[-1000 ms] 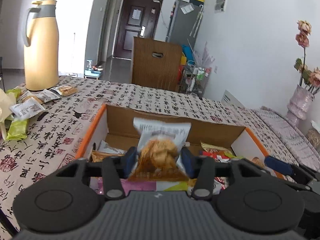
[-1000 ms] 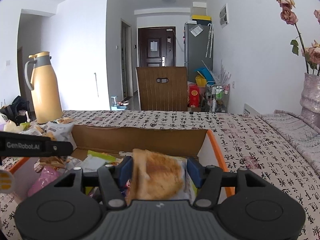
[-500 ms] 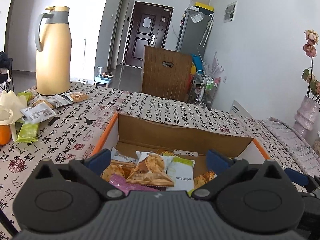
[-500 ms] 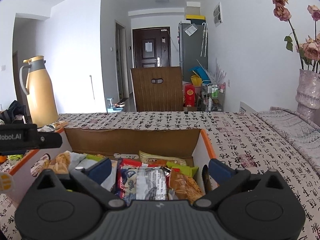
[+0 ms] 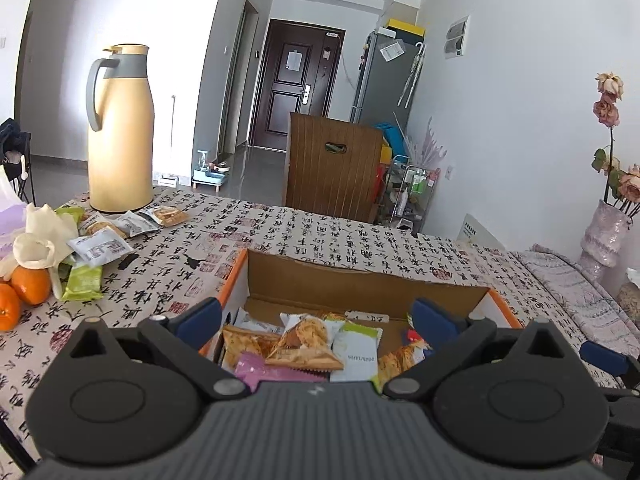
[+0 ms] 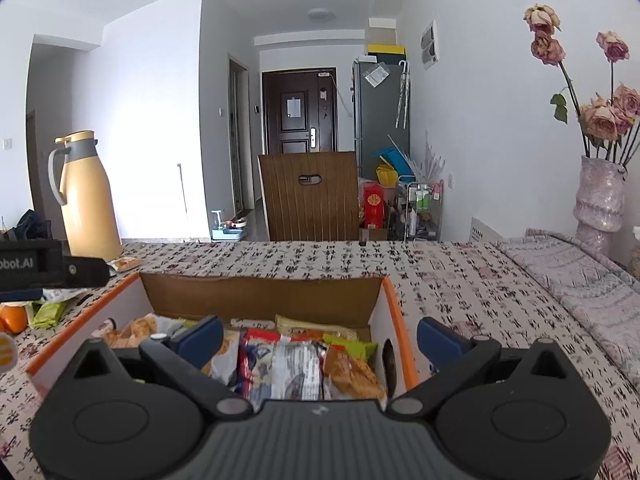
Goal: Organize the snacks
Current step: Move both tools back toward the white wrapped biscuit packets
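An open cardboard box with orange edges (image 5: 360,280) (image 6: 260,292) sits on the patterned tablecloth and holds several snack packets. In the left wrist view a cookie packet (image 5: 304,340) lies inside among others. My left gripper (image 5: 316,320) is open and empty above the box's near side. My right gripper (image 6: 320,336) is open and empty above the box's right half, over a silver and red packet (image 6: 280,364). More loose snack packets (image 5: 120,232) lie on the table at the left, beside the jug.
A tall yellow thermos jug (image 5: 120,132) stands at the table's far left. Oranges (image 5: 24,292) and a crumpled bag (image 5: 36,236) lie at the left edge. A vase with dried roses (image 6: 600,196) stands at the right. A brown chair back (image 5: 332,168) is behind the table.
Both grippers opened and dropped their snack packets into the box, then lifted and pulled back a little. The packets now lie inside the box.
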Motion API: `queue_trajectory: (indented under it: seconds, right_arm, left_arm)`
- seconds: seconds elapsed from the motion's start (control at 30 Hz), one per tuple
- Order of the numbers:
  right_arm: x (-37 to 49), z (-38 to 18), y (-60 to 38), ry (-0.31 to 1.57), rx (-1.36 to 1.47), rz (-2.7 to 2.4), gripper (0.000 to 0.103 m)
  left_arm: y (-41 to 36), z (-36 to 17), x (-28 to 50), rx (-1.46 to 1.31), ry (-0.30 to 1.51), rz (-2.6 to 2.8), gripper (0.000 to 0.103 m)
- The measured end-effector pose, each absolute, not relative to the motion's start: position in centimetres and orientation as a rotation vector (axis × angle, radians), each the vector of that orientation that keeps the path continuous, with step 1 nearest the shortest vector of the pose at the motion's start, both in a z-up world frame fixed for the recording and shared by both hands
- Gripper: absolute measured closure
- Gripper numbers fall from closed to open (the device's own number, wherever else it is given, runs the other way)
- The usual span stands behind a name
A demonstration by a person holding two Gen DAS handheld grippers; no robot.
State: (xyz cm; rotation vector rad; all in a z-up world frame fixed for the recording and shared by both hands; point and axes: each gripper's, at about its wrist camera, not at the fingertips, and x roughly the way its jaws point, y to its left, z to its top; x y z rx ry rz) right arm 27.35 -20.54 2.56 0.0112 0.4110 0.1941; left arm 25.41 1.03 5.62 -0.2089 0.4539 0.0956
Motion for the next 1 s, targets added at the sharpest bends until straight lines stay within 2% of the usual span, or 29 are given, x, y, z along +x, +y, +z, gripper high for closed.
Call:
queue_trajectory:
  seconds: [0.67, 1.0]
  right_arm:
    - [18.4, -0.3, -21.7, 0.518, -0.014, 0.188, 0.000]
    - [16.3, -2.4, -21.6, 0.604, -0.041, 0.172, 0.000]
  left_arm:
    - [2.1, 1.5, 15.7, -0.148, 0.532, 0.070, 0.000]
    - [2.8, -1.9, 13.8, -0.119, 0.585, 0.041, 0.000]
